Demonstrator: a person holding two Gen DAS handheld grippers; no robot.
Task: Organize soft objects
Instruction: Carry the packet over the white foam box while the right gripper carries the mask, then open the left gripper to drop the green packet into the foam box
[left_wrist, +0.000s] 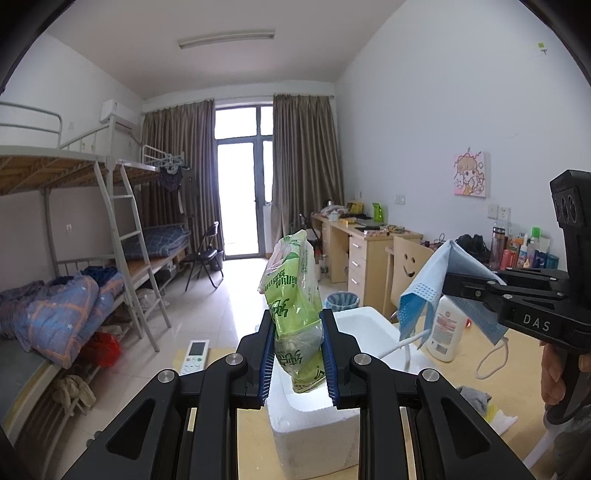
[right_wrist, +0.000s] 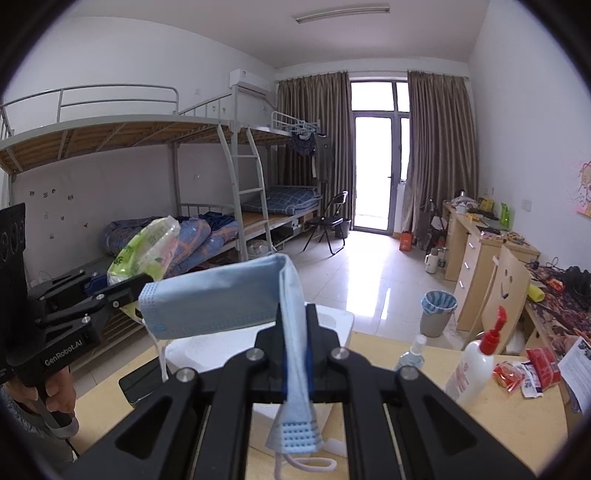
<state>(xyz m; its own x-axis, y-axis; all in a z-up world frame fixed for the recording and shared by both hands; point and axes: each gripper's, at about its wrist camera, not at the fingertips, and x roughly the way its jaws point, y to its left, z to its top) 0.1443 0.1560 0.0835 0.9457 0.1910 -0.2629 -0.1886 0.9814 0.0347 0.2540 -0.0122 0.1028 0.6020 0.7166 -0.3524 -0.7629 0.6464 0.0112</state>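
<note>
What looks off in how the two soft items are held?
The blue face mask is pinched near its middle in the right tool, folded over and flopping sideways, ear loops dangling. The green tissue pack sits squeezed but secure in the left tool.

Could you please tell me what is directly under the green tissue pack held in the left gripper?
A white foam box sits below the green tissue pack, which the left gripper holds above it. The box's inside is mostly hidden by the pack and gripper.

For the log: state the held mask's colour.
Light blue mask, white ear loops; clearest in the right wrist view.
</note>
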